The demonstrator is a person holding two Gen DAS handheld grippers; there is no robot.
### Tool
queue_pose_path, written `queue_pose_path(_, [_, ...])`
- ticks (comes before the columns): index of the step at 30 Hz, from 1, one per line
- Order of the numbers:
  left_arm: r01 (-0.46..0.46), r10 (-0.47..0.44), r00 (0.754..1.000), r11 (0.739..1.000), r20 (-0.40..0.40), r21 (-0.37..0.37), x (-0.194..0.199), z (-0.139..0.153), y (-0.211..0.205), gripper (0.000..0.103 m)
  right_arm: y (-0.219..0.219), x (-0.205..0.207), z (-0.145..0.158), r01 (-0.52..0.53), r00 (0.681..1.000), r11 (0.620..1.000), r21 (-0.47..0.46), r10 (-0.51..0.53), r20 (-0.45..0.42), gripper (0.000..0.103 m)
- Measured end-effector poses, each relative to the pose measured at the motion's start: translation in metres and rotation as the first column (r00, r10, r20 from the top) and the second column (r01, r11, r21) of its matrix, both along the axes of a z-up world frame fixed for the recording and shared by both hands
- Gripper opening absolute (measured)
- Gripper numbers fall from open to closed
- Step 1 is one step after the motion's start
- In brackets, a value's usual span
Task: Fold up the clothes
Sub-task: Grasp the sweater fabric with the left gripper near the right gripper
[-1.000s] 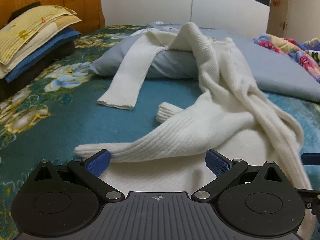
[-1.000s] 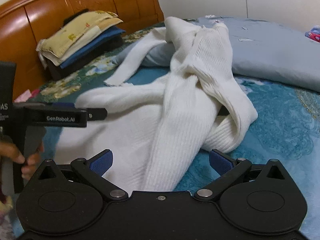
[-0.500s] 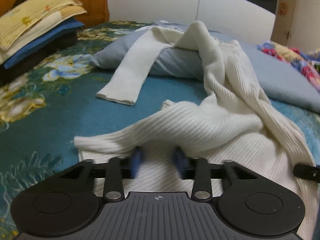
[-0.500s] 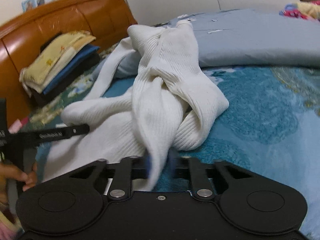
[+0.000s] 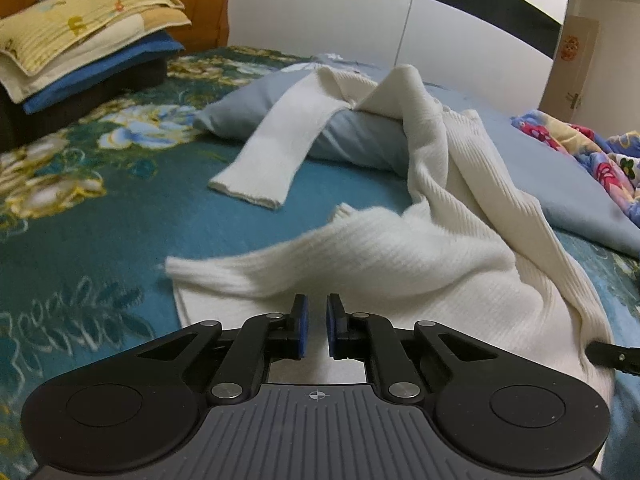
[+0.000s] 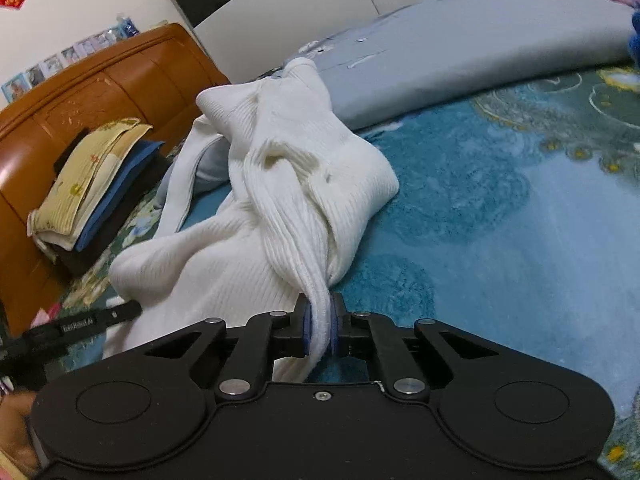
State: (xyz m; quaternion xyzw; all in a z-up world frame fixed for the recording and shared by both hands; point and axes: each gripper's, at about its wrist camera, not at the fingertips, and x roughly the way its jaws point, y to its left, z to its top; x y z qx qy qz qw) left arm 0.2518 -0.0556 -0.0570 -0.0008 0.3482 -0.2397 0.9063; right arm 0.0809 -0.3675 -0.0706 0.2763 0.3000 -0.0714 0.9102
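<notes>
A white ribbed sweater (image 5: 400, 248) lies crumpled on the teal bedspread (image 5: 100, 220), with one sleeve (image 5: 280, 152) draped over a grey-blue pillow. In the left wrist view my left gripper (image 5: 316, 328) sits at the sweater's near hem, its jaws closing to a narrow gap filled with white knit. In the right wrist view my right gripper (image 6: 319, 324) has its jaws closing on a gathered fold of the sweater (image 6: 280, 184), which is pinched between the blue pads. The left gripper's finger (image 6: 100, 320) shows at the sweater's left edge.
A stack of folded cloths (image 5: 80, 40) rests by the wooden headboard (image 6: 100, 80). A grey-blue quilt (image 6: 480, 40) lies across the far side of the bed, and a flowery quilt (image 5: 592, 152) lies at the right. A hand (image 6: 16, 420) holds the left gripper.
Both grippers went from wide open to nearly closed on the sweater's near edge. The right gripper rolled and shifted, pulling a fold of knit into a taut bunch.
</notes>
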Motion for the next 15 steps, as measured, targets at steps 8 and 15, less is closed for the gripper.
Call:
queue_pose_path(8, [0.075,-0.085,0.992,0.991,0.090,0.107,0.005,0.008,-0.012,0.035,0.003,0.005,0.000,-0.021,1.000,1.000,-0.017,0.021,-0.010,0.013])
queue_pose_path(15, [0.101,-0.163,0.957,0.963,0.241,0.250,-0.008,0.018,-0.025,0.071,0.000,0.004,0.000,-0.043,0.999,0.999,-0.022,0.042,-0.008,0.014])
